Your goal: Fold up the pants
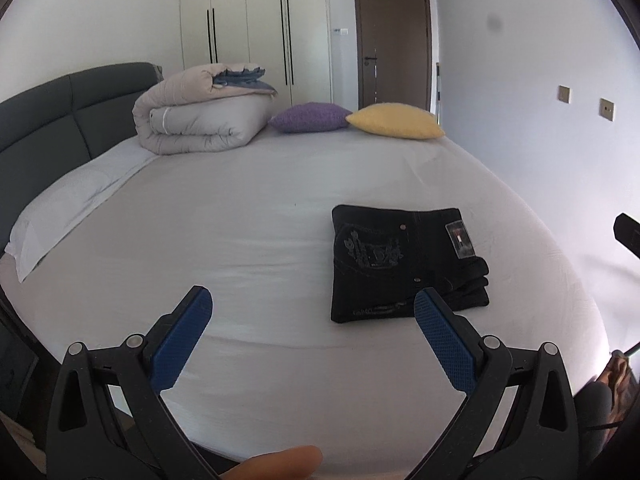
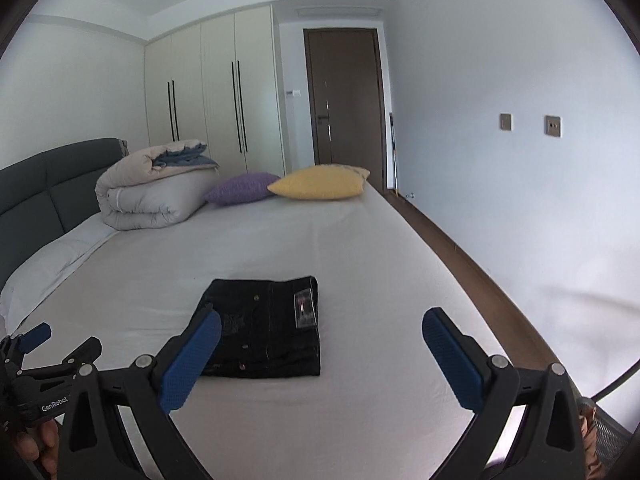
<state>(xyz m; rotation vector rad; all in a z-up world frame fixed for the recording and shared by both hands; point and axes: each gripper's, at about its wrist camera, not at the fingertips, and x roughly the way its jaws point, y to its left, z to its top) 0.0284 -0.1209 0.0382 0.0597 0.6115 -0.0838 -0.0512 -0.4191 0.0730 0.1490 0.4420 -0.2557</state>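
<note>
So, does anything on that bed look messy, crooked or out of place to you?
Nothing much stands out. The black pants lie folded in a neat, squared stack on the white sheet, with both claws open and off them. The only slight unevenness is at the stack's right edge, where the folded layers bulge out a little.

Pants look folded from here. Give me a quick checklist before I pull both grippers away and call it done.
1. Black denim pants folded into a compact rectangle: ok.
2. Pants flat on the white bedsheet: ok.
3. Left gripper open, empty: ok.
4. Right gripper open, empty: ok.
5. Fabric snagged on blue pads: none seen, ok.
6. Underside layers even: cannot tell.
</note>
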